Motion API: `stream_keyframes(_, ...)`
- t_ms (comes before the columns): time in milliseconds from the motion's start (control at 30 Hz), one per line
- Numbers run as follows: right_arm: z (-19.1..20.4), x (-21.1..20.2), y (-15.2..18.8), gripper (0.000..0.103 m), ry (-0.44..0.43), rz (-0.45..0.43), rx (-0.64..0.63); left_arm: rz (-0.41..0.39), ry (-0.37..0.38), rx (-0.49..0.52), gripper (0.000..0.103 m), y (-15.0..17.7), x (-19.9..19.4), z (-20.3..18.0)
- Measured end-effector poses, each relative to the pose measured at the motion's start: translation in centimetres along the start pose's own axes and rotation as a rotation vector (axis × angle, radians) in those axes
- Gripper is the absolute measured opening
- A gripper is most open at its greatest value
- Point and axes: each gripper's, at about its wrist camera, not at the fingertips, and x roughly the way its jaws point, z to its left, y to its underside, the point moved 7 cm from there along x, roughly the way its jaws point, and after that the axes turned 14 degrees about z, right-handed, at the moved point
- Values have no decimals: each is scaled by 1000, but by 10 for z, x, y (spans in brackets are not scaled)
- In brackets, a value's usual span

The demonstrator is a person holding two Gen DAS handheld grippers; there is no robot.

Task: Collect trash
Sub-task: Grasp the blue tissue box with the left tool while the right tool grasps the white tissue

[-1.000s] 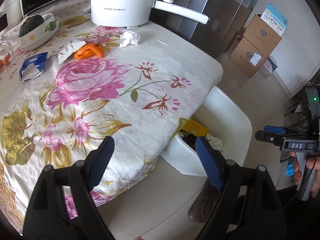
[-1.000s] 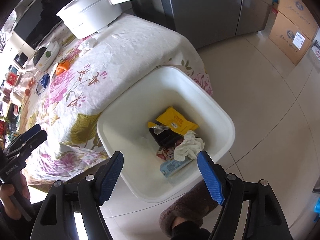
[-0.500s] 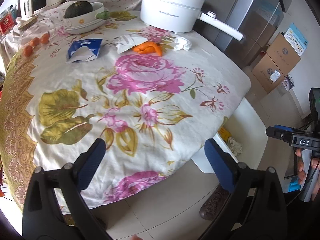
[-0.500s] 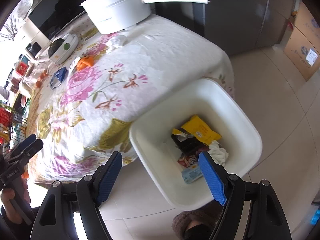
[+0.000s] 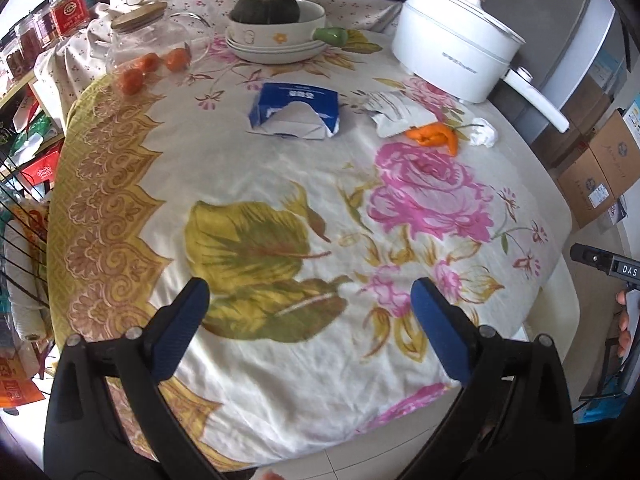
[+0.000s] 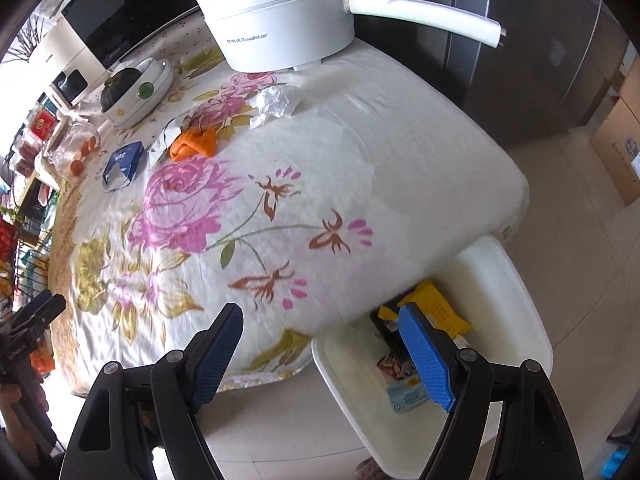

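Observation:
On the flowered tablecloth (image 5: 280,184) lie a torn blue carton (image 5: 296,110), a white torn wrapper (image 5: 396,114), an orange peel (image 5: 434,138) and a crumpled white tissue (image 5: 484,134). They also show in the right wrist view: carton (image 6: 122,162), peel (image 6: 194,144), tissue (image 6: 278,102). A white bin (image 6: 500,320) on the floor by the table corner holds several wrappers. My left gripper (image 5: 310,312) is open and empty over the near table edge. My right gripper (image 6: 320,340) is open and empty between table edge and bin.
A white electric pot (image 5: 452,56) with a long handle stands at the back right. A bowl with a dark squash (image 5: 272,28), a glass jar (image 5: 148,40) and small oranges (image 5: 140,70) sit at the back. Cardboard boxes (image 5: 600,172) stand on the floor at right.
Both grippers have swung left and up from the bin toward the table. The left view now faces the whole tabletop; the bin has slid to the lower right of the right view.

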Motion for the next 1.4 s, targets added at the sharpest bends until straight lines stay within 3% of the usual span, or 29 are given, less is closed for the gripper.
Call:
stream_keyframes(400, 17, 30, -103, 82, -28, -59, -16, -19, -121, 95, 102, -110, 56, 36)
stream_keyframes(567, 21, 42, -131, 82, -32, -118, -51, -80, -93, 58, 101, -131, 79, 47)
stream_keyframes(700, 24, 49, -147, 82, -65, -159, -67, -115, -44, 44, 91, -140, 91, 46)
stream_keyframes(867, 34, 59, -163, 82, -82, -175, -90, -148, -45, 72, 82, -148, 94, 40)
stream_keyframes(1067, 47, 71, -184, 81, -99, -208, -102, -173, -25, 85, 58, -156, 94, 38)
stream_keyframes(1133, 50, 76, -188, 77, -101, -213, -111, -177, -30, 92, 45, -157, 94, 36)
stream_keyframes(1200, 53, 81, -189, 63, -99, -204, -121, -176, -28, 89, 42, -156, 93, 36)
stream_keyframes(1233, 54, 81, -189, 61, -89, -215, -127, -176, -29, 89, 38, -155, 93, 35)
stream_keyframes(1300, 56, 82, -188, 42, -94, -208, -143, -172, -30, 88, 35, -154, 93, 33)
stream_keyframes(1400, 54, 79, -182, 35, -108, -190, -150, -162, -26, 85, 32, -148, 91, 30)
